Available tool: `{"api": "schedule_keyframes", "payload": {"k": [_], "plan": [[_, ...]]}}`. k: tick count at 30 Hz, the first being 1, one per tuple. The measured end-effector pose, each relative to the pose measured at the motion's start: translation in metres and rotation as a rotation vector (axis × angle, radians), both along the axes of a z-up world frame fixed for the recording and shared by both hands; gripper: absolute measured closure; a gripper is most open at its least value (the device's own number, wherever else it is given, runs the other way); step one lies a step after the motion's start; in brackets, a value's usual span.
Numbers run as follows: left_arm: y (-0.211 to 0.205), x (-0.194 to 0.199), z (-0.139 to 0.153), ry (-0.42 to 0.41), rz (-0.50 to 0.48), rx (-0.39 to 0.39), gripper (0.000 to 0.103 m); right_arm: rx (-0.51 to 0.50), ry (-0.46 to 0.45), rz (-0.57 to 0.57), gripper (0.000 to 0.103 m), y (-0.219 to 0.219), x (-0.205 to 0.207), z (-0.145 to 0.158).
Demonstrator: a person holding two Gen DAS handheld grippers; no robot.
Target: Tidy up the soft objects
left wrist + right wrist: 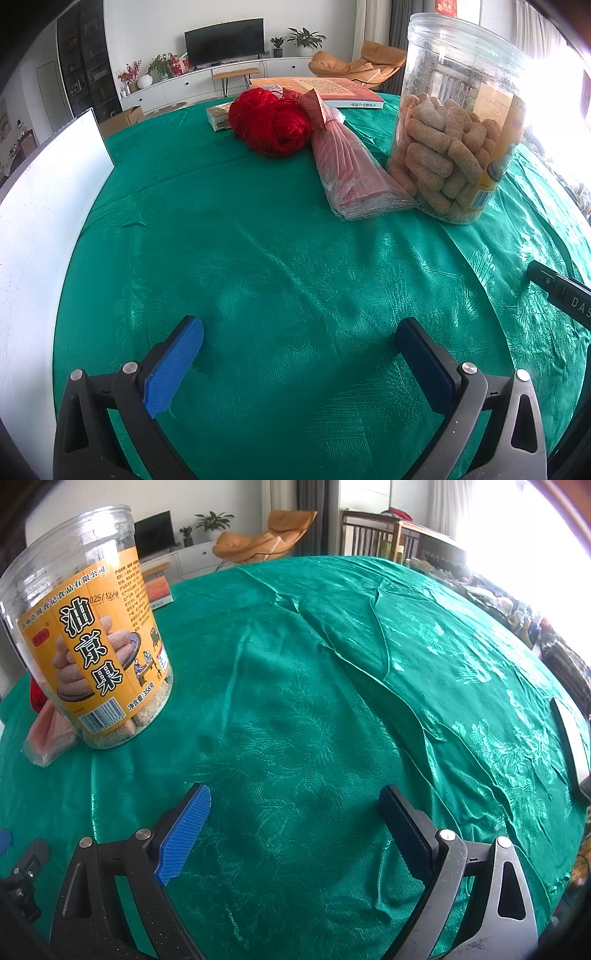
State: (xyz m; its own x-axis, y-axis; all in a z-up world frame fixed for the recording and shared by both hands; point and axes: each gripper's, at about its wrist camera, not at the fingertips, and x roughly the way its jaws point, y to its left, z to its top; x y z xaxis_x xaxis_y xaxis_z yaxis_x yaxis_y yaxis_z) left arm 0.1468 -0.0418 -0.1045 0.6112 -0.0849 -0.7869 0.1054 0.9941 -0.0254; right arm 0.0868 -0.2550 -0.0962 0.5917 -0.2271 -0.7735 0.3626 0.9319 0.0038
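A red ball of yarn lies at the far side of the green tablecloth. Against it leans a clear packet of pink-red cloth, which reaches to the snack jar. My left gripper hovers open over bare cloth, well short of both. The right wrist view has the jar at the far left, with the packet's corner and a bit of red yarn behind it. My right gripper is open above the green tablecloth, holding nothing.
A white board stands along the table's left edge. A book and a small box lie behind the yarn. The other gripper's black body shows at the right. A flat dark-edged object sits near the right table edge.
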Motion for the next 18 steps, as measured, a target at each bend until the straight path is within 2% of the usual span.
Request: {"api": "schedule_keyframes", "payload": {"k": [18], "plan": [[-0.0001,-0.0002,0.0001,0.000,0.000,0.000,0.000,0.000,0.000,0.000,0.009,-0.0011,0.0003,-0.0001]]}}
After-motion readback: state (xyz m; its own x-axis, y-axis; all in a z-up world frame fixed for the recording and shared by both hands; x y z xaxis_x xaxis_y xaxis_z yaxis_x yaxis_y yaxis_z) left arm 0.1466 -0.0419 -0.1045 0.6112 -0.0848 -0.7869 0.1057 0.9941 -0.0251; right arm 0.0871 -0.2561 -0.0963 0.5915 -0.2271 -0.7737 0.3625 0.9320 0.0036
